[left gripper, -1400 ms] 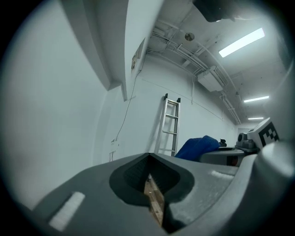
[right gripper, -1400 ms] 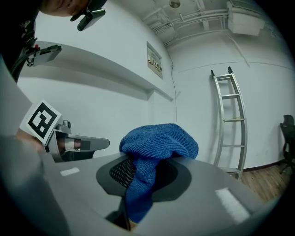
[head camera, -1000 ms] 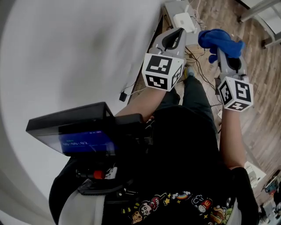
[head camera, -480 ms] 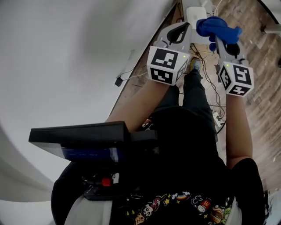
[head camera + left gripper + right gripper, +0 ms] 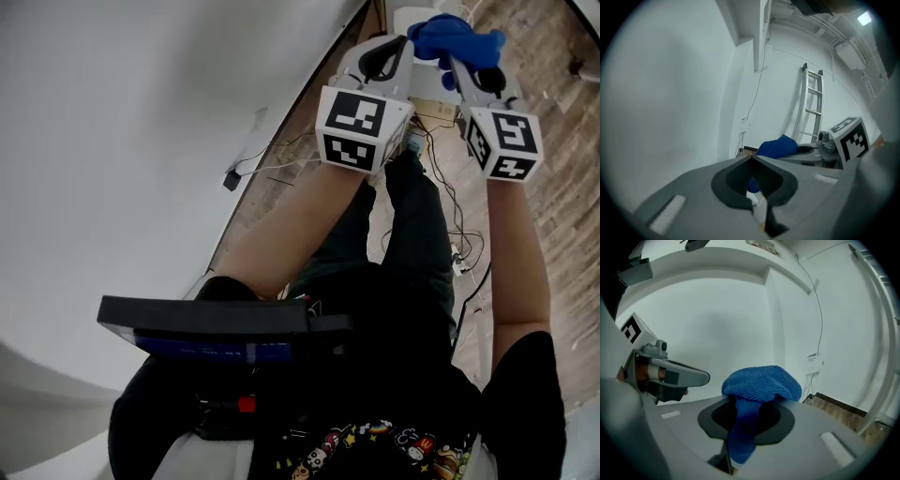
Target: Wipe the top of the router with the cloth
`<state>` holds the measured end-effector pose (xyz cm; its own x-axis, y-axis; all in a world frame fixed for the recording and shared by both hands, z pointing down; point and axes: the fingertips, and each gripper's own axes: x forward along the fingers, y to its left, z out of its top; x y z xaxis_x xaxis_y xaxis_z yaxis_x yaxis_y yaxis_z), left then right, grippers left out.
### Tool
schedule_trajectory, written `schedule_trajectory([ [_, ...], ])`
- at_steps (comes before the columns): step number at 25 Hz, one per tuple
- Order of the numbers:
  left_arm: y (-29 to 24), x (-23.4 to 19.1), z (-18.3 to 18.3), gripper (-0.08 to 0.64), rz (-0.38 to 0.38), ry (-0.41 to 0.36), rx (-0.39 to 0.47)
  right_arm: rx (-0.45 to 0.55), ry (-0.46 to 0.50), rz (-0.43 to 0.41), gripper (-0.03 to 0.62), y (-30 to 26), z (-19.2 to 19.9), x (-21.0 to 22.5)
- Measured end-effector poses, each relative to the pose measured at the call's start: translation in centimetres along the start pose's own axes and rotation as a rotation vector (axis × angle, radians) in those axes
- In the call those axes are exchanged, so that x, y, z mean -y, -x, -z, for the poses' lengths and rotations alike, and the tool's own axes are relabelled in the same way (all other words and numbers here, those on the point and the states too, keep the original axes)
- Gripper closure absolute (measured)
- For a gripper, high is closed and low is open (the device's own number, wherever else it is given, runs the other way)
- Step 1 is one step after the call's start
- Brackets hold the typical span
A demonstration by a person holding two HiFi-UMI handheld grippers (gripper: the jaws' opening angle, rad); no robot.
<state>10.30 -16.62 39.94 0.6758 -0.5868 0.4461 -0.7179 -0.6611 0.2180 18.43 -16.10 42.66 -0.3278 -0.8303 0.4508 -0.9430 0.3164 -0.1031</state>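
At the top of the head view, the right gripper (image 5: 461,58) holds the blue cloth (image 5: 452,36) right over the white router (image 5: 403,17), so that the cloth hides a part of it. One second ago the cloth was well apart from the router, to its right; half a second ago it was just beside it. Both grippers have been carried forward together during this time. I judge that the approach is almost finished and the wiping itself is not yet begun; whether the cloth already touches the router top, I cannot tell. The right jaws are closed on the cloth: a bunch of it sits above them and a strip hangs down between them. The left gripper (image 5: 389,52) rides just beside the right one, its jaws closed together with nothing between them, so it seems to have no work here. By count I see one cloth, one router, two grippers with one marker cube each, one ladder (image 5: 812,105) at the far wall, and one black device (image 5: 211,328) on the person's chest. Some cables lie on the wooden floor (image 5: 553,187); their number is not clear.
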Motion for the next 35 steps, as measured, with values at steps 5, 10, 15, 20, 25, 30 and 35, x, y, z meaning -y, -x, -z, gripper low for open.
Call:
schedule_trajectory([
  [5,-4.8,-3.5,4.8,0.558,-0.018,0.027,-0.048,-0.036,0.025,-0.050,0.485,-7.1,4.3,2.4],
  [10,-8.6,-5.2,7.0,0.558,-0.031,0.084,-0.053,-0.094,0.051,-0.102,0.485,-13.1,6.9,4.8],
  [15,-12.2,-7.1,10.2,0.560,-0.063,0.114,-0.058,-0.148,0.089,-0.165,0.485,-18.1,11.7,6.0],
  [20,-15.2,-9.2,13.2,0.560,-0.118,0.168,-0.064,-0.178,0.103,-0.213,0.485,-21.1,14.9,7.0],
  [25,-16.9,-10.5,15.6,0.560,-0.165,0.211,-0.093,-0.213,0.134,-0.271,0.485,-22.3,16.9,6.8],
  [30,-17.0,-10.6,16.8,0.559,-0.182,0.228,-0.099,-0.258,0.182,-0.329,0.485,-23.7,18.3,6.6],
  [35,-16.2,-10.3,17.8,0.560,-0.189,0.236,-0.106,-0.331,0.215,-0.366,0.486,-23.9,21.2,6.3],
])
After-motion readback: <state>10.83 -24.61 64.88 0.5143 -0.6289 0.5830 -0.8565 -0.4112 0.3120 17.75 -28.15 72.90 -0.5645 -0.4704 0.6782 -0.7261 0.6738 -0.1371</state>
